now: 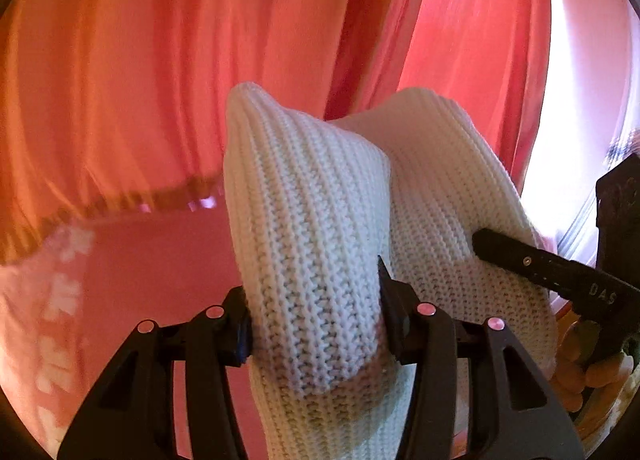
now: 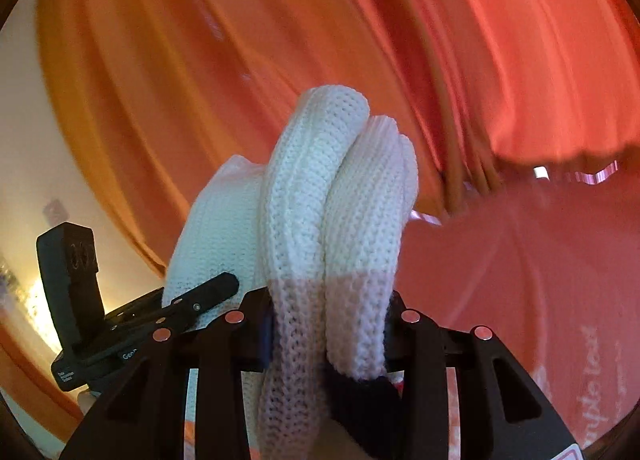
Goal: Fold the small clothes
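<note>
A long orange-red pleated fabric curtain fills the background, its lower hem blurred. Below it lies a pink cloth surface printed with pale white lettering. Bright white light shows past the curtain's edge.

Two wrist fisheyes peer forward along their own fingers, close on the same white knit garment, orange curtain behind both.

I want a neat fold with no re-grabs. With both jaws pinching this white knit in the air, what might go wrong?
The left gripper and right gripper each clamp a thick bunch of the white knit garment, so layers may slip unevenly. The two grips sit close together, so loose fabric may sag between them and skew the fold.
</note>
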`<action>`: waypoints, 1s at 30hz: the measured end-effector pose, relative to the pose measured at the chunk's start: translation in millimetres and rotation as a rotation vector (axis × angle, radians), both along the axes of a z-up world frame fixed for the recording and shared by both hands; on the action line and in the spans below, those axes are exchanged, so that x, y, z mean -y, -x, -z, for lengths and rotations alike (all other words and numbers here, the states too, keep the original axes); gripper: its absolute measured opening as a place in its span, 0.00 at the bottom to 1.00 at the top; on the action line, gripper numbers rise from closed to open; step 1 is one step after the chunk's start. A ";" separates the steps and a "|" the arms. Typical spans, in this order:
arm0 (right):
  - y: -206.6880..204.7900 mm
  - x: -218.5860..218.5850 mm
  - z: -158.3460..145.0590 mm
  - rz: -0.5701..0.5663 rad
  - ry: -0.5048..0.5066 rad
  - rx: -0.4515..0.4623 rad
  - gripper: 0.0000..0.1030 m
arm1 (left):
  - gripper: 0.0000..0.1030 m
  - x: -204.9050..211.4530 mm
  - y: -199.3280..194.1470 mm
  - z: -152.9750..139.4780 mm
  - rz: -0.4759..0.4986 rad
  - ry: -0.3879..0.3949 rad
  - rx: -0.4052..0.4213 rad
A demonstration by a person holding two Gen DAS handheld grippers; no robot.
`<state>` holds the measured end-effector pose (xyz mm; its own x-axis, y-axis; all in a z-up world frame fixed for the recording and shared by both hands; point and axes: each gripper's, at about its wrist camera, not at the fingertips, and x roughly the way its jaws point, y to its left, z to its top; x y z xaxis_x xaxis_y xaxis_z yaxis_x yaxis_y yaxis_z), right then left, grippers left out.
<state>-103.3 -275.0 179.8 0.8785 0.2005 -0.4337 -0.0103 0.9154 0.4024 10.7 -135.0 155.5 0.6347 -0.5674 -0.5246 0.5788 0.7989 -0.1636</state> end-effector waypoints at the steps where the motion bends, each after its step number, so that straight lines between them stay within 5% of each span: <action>1: 4.1 -11.3 -12.7 -0.012 0.017 0.029 0.34 | 0.46 -5.5 4.3 -8.3 -0.004 0.006 0.020; 10: 15.6 -79.4 -77.6 -0.088 0.077 0.190 0.34 | 0.47 -75.4 41.4 -90.5 -0.069 0.053 0.228; 20: -4.1 -144.5 -112.4 -0.168 0.103 0.292 0.35 | 0.48 -142.9 43.9 -131.9 -0.141 0.095 0.362; 25: -33.4 -157.3 -96.5 -0.196 0.097 0.259 0.35 | 0.50 -161.7 39.8 -133.9 -0.172 0.071 0.398; 30: -89.4 -146.7 -30.4 -0.182 0.084 0.101 0.46 | 0.57 -166.0 -7.9 -85.5 -0.206 0.048 0.275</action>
